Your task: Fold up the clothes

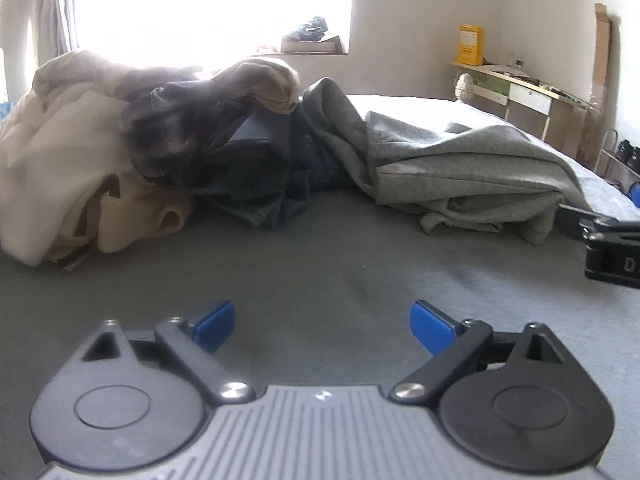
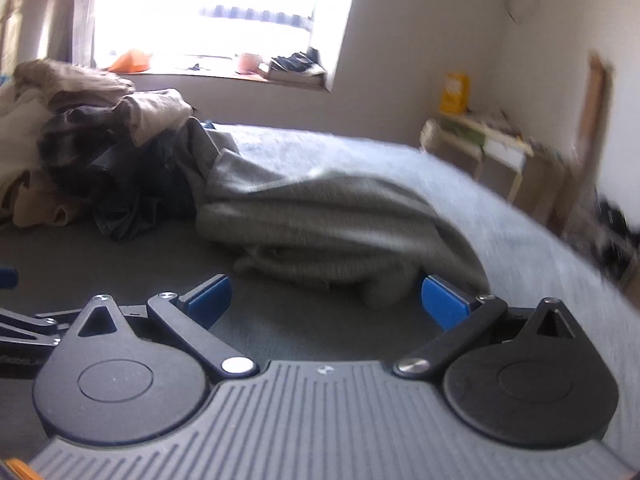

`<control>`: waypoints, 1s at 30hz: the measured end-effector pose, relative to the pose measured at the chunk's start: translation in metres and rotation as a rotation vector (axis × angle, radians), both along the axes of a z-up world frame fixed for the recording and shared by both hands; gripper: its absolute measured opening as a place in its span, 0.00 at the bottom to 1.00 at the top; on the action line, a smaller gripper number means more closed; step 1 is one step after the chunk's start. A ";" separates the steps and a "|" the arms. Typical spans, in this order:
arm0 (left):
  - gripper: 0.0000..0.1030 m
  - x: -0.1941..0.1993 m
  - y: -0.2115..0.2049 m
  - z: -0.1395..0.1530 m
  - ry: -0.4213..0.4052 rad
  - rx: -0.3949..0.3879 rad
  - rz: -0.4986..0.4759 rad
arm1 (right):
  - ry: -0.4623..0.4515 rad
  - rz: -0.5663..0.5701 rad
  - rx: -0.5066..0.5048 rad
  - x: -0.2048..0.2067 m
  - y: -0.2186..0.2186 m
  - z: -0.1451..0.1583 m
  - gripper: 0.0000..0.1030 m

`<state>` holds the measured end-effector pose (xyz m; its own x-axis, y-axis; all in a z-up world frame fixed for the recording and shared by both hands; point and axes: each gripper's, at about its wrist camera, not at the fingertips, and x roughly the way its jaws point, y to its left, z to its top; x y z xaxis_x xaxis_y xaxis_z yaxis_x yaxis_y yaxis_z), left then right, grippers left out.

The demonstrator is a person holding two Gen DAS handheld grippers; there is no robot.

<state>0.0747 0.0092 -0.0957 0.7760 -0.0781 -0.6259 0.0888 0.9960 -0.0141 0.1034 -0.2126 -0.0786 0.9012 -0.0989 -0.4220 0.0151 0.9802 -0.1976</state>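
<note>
The left tool (image 1: 322, 326) hangs low over the grey bed cover (image 1: 320, 264), its blue fingers (image 1: 214, 320) spread wide with only bare cover between them. The right tool (image 2: 326, 300) is spread just as wide over the same cover, and a rumpled corner of the grey sweatshirt (image 2: 320, 220) lies between its fingertips; its right finger (image 2: 444, 304) is just beside the cloth, but the blur hides whether it touches.

Beyond the fingers the sweatshirt sprawls in loose folds across the bed. To its left, touching it, sits a heap of dark clothes (image 1: 240, 152), with a tan garment (image 1: 276, 80) on top and a cream pile (image 1: 60, 140) further left.

Behind the bed a bright window (image 1: 200, 0) has some things on its sill. Against the right wall stands a cluttered desk (image 1: 528, 92) with a yellow box (image 1: 470, 44) on it.
</note>
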 end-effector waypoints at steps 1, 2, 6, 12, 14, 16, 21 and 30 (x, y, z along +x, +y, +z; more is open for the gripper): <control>0.91 0.005 0.004 -0.002 0.004 -0.013 0.012 | -0.009 0.030 -0.028 0.009 0.001 -0.002 0.99; 0.88 0.010 0.008 -0.005 0.009 -0.025 0.025 | -0.011 0.060 -0.056 0.020 0.003 -0.004 0.99; 0.78 0.033 0.021 -0.016 0.029 -0.064 0.062 | -0.003 0.178 -0.169 0.068 0.009 -0.016 0.99; 0.55 0.069 0.027 -0.035 0.061 -0.100 0.072 | 0.020 0.362 -0.293 0.132 0.030 -0.028 0.99; 0.49 0.079 0.024 -0.040 0.065 -0.101 0.063 | 0.025 0.418 -0.319 0.150 0.039 -0.032 0.99; 0.40 0.089 0.022 -0.045 0.064 -0.095 0.054 | 0.031 0.459 -0.350 0.167 0.049 -0.036 0.99; 0.32 0.109 0.014 -0.053 0.042 -0.085 0.028 | 0.111 0.443 -0.384 0.209 0.060 -0.053 0.99; 0.30 0.128 0.001 -0.058 -0.001 -0.091 -0.020 | 0.242 0.363 -0.363 0.242 0.068 -0.053 0.89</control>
